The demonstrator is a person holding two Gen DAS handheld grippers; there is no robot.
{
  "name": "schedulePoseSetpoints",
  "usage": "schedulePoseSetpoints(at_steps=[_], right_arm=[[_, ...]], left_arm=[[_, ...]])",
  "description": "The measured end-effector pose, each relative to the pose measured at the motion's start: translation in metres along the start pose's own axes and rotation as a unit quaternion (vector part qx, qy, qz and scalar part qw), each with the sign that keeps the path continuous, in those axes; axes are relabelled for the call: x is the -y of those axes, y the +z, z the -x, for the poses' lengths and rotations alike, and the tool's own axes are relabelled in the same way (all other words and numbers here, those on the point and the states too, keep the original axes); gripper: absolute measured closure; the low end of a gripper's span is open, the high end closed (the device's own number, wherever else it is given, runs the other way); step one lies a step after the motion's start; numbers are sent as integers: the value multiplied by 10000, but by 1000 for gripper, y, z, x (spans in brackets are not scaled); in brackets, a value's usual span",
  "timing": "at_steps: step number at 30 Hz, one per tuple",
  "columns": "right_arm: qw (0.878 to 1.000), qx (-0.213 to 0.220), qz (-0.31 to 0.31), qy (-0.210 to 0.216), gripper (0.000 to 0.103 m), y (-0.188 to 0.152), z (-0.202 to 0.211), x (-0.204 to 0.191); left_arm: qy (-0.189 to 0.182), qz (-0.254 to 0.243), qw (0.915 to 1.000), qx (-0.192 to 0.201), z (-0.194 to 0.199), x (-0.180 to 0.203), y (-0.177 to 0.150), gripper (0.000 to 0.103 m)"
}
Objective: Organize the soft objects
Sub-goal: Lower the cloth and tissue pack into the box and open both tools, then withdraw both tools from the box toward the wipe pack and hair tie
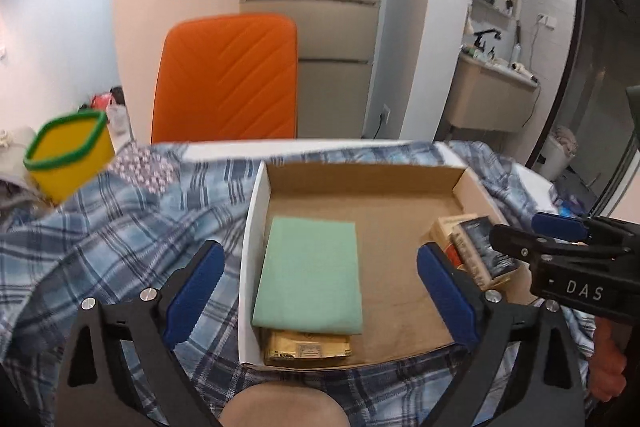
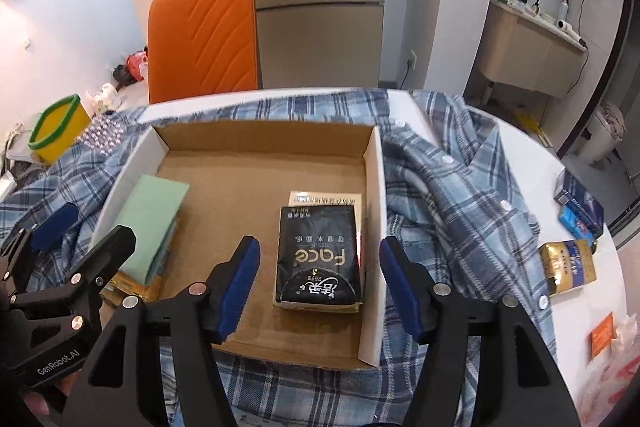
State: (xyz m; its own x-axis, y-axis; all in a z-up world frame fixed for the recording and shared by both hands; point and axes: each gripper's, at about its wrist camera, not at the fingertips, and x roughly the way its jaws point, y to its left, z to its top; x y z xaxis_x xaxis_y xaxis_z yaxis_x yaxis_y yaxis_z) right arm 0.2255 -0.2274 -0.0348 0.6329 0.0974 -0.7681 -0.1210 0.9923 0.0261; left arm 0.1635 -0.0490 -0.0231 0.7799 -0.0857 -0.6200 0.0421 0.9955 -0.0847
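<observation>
Your left gripper (image 1: 320,295) hangs over the near-left part of the cardboard box (image 1: 260,227), its blue-padded jaws spread wide and gripping nothing. Between those jaws, lower down, lies the folded green cloth (image 1: 310,275), flat on the box floor against the left wall, with clear space on either side of it. Under its near edge a gold packet (image 1: 308,347) shows.

Your right gripper (image 2: 320,287) hangs over the right half of the same box (image 2: 372,187), jaws partly apart and likewise empty. The black tissue pack (image 2: 316,259) lies beneath the gap between them, stacked on a pale packet (image 2: 324,199) and close to the right wall; the pads stand off from its sides, the right one out over the box wall. From the right wrist view, your left gripper (image 2: 86,227) appears at the left edge beside the green cloth (image 2: 156,215).

Around the box, a blue plaid shirt (image 2: 460,195) lies spread across the white table (image 2: 520,147). On the table to the right, well apart from the box, sit a gold-and-blue pack (image 2: 568,263) and small blue packs (image 2: 578,211). A yellow container with a green rim (image 1: 68,155) stands at the far left, and an orange chair back (image 1: 228,79) rises behind the table.
</observation>
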Motion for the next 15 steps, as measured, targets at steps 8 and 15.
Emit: schedulePoseSetpoints(at_steps=[8, 15], right_arm=[[9978, 664, 0, 12, 38, 6, 56, -4], [9875, 1571, -15, 85, 27, -1, 116, -4]], left_arm=[[40, -283, 9964, 795, 53, 10, 21, 1], [125, -400, 9871, 1546, 106, 7, 33, 1]])
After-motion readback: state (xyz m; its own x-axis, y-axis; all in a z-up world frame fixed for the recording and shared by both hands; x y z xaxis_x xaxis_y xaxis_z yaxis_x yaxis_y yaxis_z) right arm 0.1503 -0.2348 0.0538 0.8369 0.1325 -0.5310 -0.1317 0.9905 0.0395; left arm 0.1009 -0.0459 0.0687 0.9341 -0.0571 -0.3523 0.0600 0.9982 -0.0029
